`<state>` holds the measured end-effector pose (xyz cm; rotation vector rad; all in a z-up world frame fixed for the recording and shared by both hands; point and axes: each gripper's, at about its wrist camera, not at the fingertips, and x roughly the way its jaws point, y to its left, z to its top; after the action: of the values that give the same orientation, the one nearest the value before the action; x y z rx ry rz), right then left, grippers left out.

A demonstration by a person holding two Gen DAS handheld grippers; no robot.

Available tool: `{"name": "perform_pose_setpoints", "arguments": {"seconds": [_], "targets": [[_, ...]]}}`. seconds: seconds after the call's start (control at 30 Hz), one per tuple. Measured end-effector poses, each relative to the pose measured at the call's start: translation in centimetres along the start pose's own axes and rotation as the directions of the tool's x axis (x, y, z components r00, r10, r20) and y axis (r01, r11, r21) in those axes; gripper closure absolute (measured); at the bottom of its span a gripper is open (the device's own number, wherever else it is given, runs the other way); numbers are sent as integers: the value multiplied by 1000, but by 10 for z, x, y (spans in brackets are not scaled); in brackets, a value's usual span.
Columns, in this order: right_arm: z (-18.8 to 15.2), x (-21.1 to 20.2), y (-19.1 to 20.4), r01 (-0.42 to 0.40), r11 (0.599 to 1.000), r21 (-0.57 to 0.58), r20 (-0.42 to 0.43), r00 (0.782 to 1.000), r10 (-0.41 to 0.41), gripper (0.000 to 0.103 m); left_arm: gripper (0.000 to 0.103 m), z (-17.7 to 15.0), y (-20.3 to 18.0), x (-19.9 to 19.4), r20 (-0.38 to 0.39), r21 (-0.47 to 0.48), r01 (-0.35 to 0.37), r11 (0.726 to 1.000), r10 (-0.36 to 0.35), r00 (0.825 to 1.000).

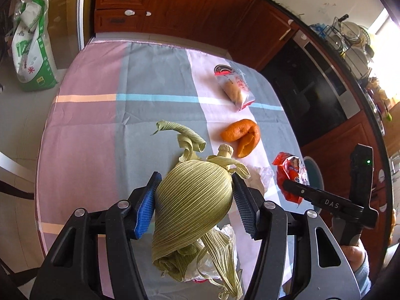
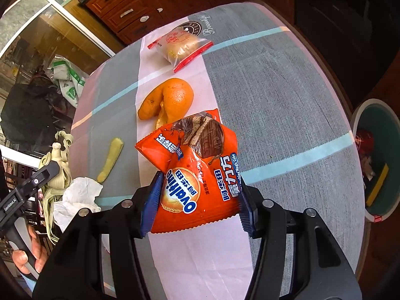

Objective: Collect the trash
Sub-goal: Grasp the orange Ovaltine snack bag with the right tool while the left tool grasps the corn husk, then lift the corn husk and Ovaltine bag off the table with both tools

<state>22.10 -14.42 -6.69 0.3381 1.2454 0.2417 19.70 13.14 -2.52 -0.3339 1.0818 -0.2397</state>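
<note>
- Trash is split between my two grippers and the table: corn husk (image 1: 192,200) in my left, an orange Ovaltine wrapper (image 2: 197,175) in my right
- My left gripper (image 1: 196,195) pinches the bulging, ribbed part of the husk, one blue pad (image 1: 146,207) on each side, and the loose leaves dangle below the jaws, above the cloth
- My right gripper (image 2: 197,200) clamps the wrapper across its lower half, both pads pressed into the foil; the wrapper's crumpled top stands up past the fingertips
- From the left wrist view I see my right gripper at the right edge with that red-orange wrapper in it, a hand (image 1: 355,252) on its handle
- On the tablecloth (image 1: 87,137) an orange peel (image 1: 240,135) lies on the white stripe, and beyond it a sealed bun packet (image 1: 236,87) with red edges
- In the right wrist view a crumpled white tissue (image 2: 80,195) sits near the table's left edge, just beside the hanging husk leaves, and a small pale-green husk piece (image 2: 111,158) lies between the tissue and the peel
- A round bin (image 2: 377,160) with a white rim stands on the floor just off the table's right side, with red and yellow scraps inside
- Wooden cabinets (image 1: 175,7) line the wall behind the table, and a green-and-white bag (image 1: 32,47) stands on the floor to the left
</note>
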Motion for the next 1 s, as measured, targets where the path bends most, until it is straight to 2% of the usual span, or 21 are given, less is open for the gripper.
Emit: {"name": "perform_pose_setpoints", "arguments": {"seconds": [0.13, 0.27, 0.4, 0.6, 0.8, 0.87, 0.9, 1.0], "targets": [[-6, -3, 10, -10, 1000, -26, -5, 1000, 10, 51, 44, -11, -1, 7, -23, 8, -8, 1000, 8, 1000], [-22, -3, 36, -43, 993, -107, -38, 999, 39, 51, 44, -25, 8, 19, -50, -27, -3, 1000, 1, 999], [-46, 6, 69, -94, 972, -217, -114, 991, 70, 51, 44, -36, 22, 21, -61, -60, 1, 998, -4, 998], [-74, 21, 108, -127, 938, -321, -180, 981, 71, 50, 44, -45, 36, 19, -65, -82, 15, 997, -20, 998], [-102, 53, 131, -44, 895, -444, -235, 970, -69, 51, 44, -51, 46, 14, -58, -84, 22, 996, -27, 998], [-108, 63, 132, -26, 894, -448, -252, 963, -98, 51, 44, -52, 51, 10, -47, -87, 16, 996, -20, 999], [-109, 62, 133, -15, 891, -454, -230, 968, -101, 52, 44, -52, 55, 6, -39, -91, 11, 996, -14, 999], [-111, 64, 137, 2, 888, -460, -231, 965, -122, 54, 44, -52, 68, -6, -16, -109, 3, 994, -5, 1000]]}}
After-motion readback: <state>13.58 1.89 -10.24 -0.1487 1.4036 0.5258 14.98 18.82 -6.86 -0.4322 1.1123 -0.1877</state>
